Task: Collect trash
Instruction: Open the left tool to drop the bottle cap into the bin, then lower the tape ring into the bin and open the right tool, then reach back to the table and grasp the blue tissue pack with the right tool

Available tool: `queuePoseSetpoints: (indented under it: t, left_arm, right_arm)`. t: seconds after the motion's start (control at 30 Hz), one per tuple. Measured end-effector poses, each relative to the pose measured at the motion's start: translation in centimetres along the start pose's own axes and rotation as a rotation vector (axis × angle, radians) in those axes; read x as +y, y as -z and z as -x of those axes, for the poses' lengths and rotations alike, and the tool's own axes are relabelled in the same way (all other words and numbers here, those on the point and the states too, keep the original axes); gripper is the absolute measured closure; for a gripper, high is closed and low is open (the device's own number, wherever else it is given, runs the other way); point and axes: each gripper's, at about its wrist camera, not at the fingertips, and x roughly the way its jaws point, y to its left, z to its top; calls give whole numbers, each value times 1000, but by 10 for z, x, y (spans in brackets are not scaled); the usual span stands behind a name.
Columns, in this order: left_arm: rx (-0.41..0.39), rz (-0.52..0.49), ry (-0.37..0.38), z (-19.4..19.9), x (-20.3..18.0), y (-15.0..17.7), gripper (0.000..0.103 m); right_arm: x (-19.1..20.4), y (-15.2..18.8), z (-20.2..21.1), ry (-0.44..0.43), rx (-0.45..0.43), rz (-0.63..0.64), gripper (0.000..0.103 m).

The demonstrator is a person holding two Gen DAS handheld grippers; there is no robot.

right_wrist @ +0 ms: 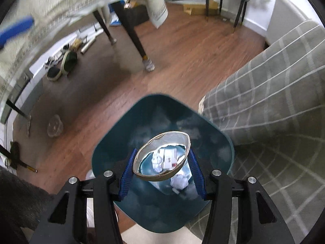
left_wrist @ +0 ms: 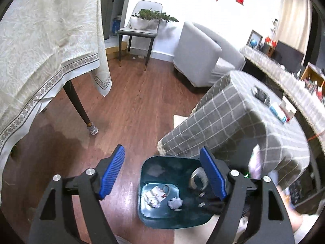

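Tape ring sits pinched in my right gripper above the teal bin, ready to drop; my left gripper gapes empty.

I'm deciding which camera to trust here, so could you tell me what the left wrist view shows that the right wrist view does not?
Only the left wrist view shows the left gripper open and empty, and the white armchair.

Only the right wrist view shows the right gripper shut on the tape ring, and the clutter under the table.

Both show the teal bin holding crumpled paper.
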Motion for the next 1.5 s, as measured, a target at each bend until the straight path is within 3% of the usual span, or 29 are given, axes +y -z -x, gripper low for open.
queuePoseSetpoints:
  t: [0.23,0.43,0.57,0.7,0.9,1.2,1.5]
  left_arm:
    - [-52,-5,30,19,-7,-13,34]
    - [-70,-42,56,29,-21,-16,43]
    - [-90,-74,64,36,-33,-18,45]
    - [-116,-94,67,44,-45,-22,45]
    - [-143,-118,64,47,-63,-31,45]
    - [-164,-136,56,46,-86,-39,45]
    - [-169,-159,56,36,-114,-47,42]
  right_arm:
    - [3,26,-32,6,109,17,51]
    - [1,38,-35,44,157,35,50]
    - [-1,44,-32,46,171,49,35]
    - [-2,47,-26,59,166,71,35]
    - [0,38,14,29,53,90,35]
    - [-3,22,107,-1,-195,103,35]
    - [-41,16,182,21,-390,46,35]
